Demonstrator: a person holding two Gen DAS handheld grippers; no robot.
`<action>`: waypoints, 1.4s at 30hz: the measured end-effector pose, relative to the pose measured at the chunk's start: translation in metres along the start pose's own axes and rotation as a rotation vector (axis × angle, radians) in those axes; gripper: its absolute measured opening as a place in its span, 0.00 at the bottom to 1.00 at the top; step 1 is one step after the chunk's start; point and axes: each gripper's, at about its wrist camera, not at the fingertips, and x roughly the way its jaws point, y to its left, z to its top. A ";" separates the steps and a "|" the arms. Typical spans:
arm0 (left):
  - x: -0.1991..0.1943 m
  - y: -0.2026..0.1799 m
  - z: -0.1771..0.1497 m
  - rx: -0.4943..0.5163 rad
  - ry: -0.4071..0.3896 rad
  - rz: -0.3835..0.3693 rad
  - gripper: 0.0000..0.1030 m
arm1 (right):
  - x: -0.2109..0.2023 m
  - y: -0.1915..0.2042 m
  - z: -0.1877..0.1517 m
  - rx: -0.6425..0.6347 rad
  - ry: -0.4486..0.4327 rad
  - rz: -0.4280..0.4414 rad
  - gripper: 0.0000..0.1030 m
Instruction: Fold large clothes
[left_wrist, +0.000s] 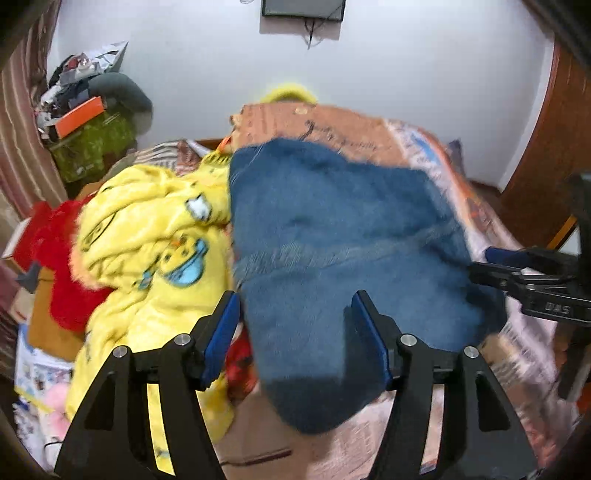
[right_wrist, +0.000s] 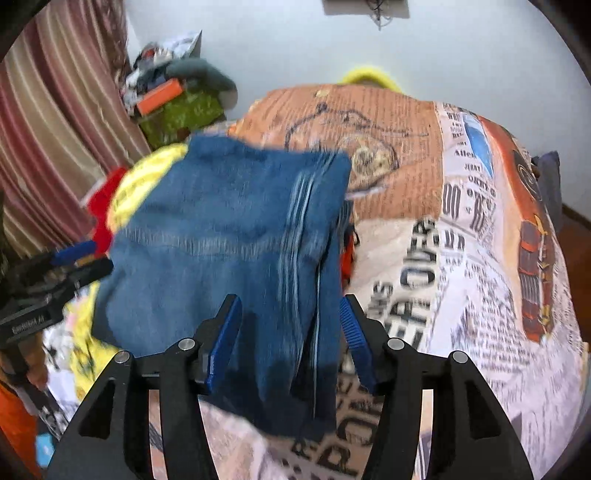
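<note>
**Inspector A:** Blue denim garment (left_wrist: 343, 236), folded into a thick pad, lies on the bed's newspaper-print cover (right_wrist: 480, 258). Left claw (left_wrist: 295, 332) stands open, pads clear of the cloth, denim beneath the gap. Right claw (right_wrist: 291, 332) likewise parted, holding nothing; the garment's stitched edge sits between its pads.

**Inspector B:** Risks?

**Inspector A:** In my judgement, the released stack may spring open, since stiff denim resists a crease. Its left edge lies against the yellow cartoon-print fleece (left_wrist: 155, 251); a claw dragging across the denim could snag that fleece or skew the fold. Both views are blurred, so exact contact is uncertain.

**Inspector B:** Surroundings?

**Inspector A:** Soft, uneven bed. Red fuzzy cloth (left_wrist: 66, 280) beyond the fleece from the denim; white wall (left_wrist: 369, 74) behind; striped curtain (right_wrist: 55, 129) and cluttered pile (left_wrist: 88, 122) further left.
</note>
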 end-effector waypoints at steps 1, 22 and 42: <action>0.004 0.001 -0.005 0.005 0.013 0.008 0.61 | 0.001 0.001 -0.005 -0.009 0.014 -0.006 0.50; -0.177 -0.038 -0.054 -0.037 -0.262 -0.068 0.62 | -0.189 0.049 -0.063 -0.087 -0.371 0.055 0.50; -0.341 -0.115 -0.125 0.027 -0.793 0.032 0.71 | -0.308 0.104 -0.127 -0.095 -0.815 0.005 0.51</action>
